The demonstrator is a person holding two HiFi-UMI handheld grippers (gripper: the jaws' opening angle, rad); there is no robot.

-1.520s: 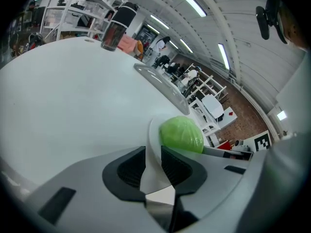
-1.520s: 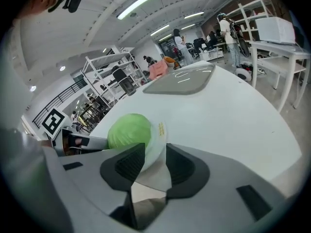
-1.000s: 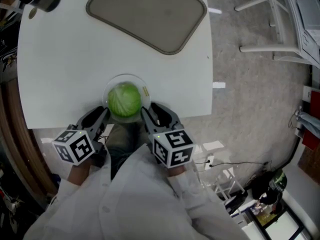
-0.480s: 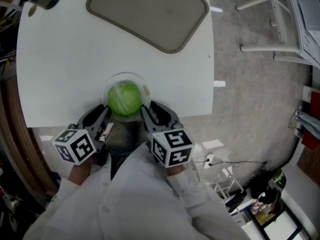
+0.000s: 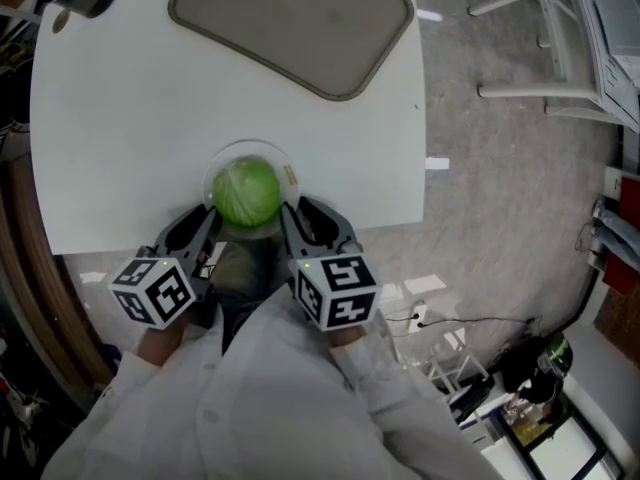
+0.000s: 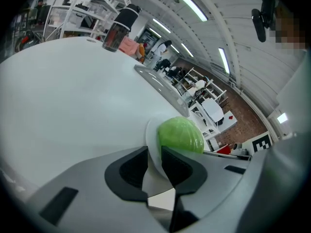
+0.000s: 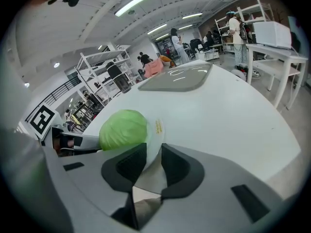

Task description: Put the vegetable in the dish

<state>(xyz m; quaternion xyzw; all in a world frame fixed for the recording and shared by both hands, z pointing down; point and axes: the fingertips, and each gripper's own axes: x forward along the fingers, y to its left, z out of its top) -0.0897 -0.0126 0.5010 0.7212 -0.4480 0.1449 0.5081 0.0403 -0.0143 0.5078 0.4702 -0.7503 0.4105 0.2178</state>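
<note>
Cabbage (image 5: 246, 193) sits in the dish (image 5: 214, 168) at the tabletop (image 5: 130, 118) edge. My left gripper (image 6: 154, 154) pinches its rim, and my right gripper (image 7: 153, 152) has just been closing on it too. Uneven lifting could tip the dish, and the cabbage rolls out.

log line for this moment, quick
cabbage in dish at table near edge | left gripper shut on rim | right gripper jaws just closing, rim between

Glossy plastic dish (image 5: 287, 175) on a smooth, matt table (image 5: 130, 118).
</note>
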